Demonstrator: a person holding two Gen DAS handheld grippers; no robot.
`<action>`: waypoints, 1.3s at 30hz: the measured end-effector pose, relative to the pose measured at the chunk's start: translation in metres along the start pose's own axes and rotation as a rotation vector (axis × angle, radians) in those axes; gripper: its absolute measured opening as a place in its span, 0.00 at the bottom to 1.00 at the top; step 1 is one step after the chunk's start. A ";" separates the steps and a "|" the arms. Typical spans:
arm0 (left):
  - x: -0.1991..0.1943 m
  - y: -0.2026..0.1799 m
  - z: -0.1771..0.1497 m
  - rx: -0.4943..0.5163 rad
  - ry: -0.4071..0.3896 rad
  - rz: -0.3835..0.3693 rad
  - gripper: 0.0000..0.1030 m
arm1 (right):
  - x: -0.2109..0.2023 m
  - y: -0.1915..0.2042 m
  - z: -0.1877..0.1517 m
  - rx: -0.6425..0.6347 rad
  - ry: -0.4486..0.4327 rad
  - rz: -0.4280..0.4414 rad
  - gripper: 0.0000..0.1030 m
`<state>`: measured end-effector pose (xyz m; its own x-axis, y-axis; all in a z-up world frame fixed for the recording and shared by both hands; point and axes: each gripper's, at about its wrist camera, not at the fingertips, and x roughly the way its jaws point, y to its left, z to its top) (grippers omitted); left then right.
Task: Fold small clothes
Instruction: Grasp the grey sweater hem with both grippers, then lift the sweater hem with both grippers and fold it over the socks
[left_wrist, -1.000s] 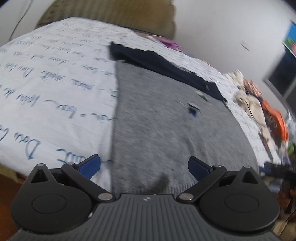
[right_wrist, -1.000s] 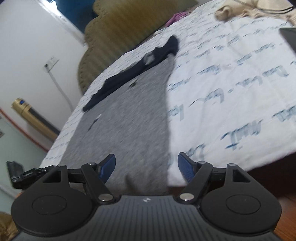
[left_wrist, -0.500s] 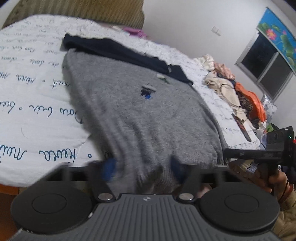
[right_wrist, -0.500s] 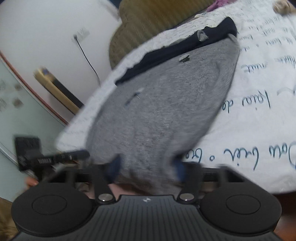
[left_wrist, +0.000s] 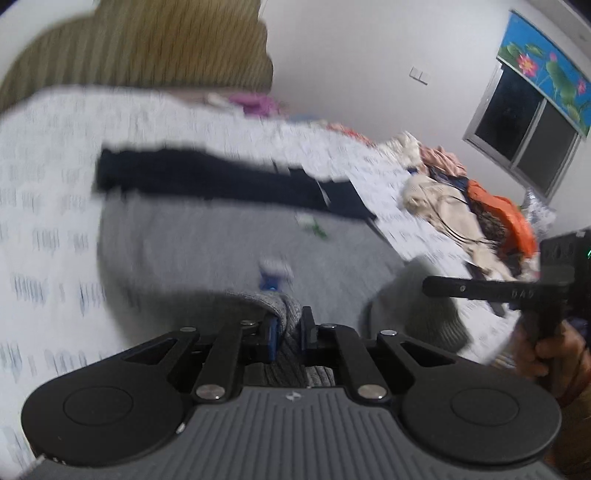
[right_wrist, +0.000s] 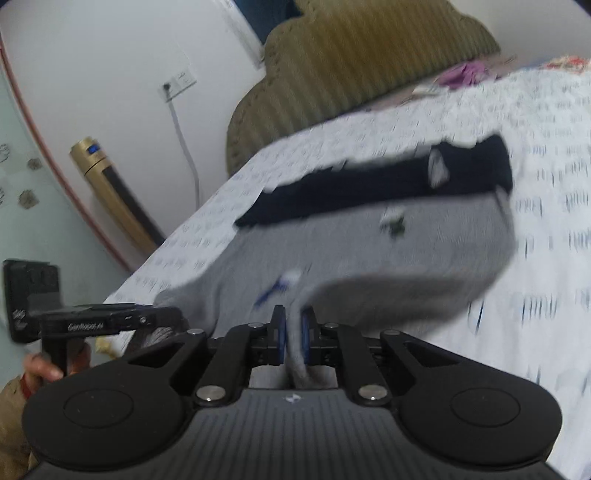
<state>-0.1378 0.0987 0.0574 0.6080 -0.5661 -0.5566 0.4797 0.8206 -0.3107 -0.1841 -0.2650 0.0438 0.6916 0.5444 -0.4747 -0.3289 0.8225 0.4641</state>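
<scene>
A grey knit sweater (left_wrist: 192, 254) with a dark navy band (left_wrist: 221, 181) at its far end lies on the bed. My left gripper (left_wrist: 288, 330) is shut on the sweater's near hem, which bunches between the fingers. My right gripper (right_wrist: 293, 332) is shut on the hem at the other near corner, and the sweater (right_wrist: 369, 254) is lifted and sagging off the bed there. The navy band (right_wrist: 369, 188) stays flat on the sheet. Each gripper shows in the other's view, the right one (left_wrist: 517, 291) and the left one (right_wrist: 92, 321). Both views are motion-blurred.
The bed has a white sheet with blue script (left_wrist: 44, 206) and an olive padded headboard (right_wrist: 362, 62). A pile of clothes (left_wrist: 461, 199) lies at the right side of the bed. A gold tower fan (right_wrist: 110, 192) stands by the wall. A window (left_wrist: 524, 125) is at right.
Both grippers went from open at the sweater's near hem to shut on it. The hem has been lifted and carried toward the navy band, so the sweater bulges up.
</scene>
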 end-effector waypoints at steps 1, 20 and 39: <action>0.007 0.002 0.006 0.004 -0.007 0.020 0.10 | 0.006 -0.004 0.007 0.005 -0.003 -0.015 0.09; 0.027 0.039 -0.037 -0.190 0.148 -0.088 0.75 | 0.005 -0.032 -0.060 0.065 0.114 -0.090 0.70; 0.008 0.010 0.016 -0.069 -0.018 0.029 0.13 | -0.005 -0.008 -0.013 -0.018 -0.091 -0.076 0.09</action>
<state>-0.1181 0.1011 0.0617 0.6328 -0.5432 -0.5519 0.4175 0.8395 -0.3477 -0.1932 -0.2724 0.0329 0.7701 0.4637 -0.4382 -0.2840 0.8642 0.4153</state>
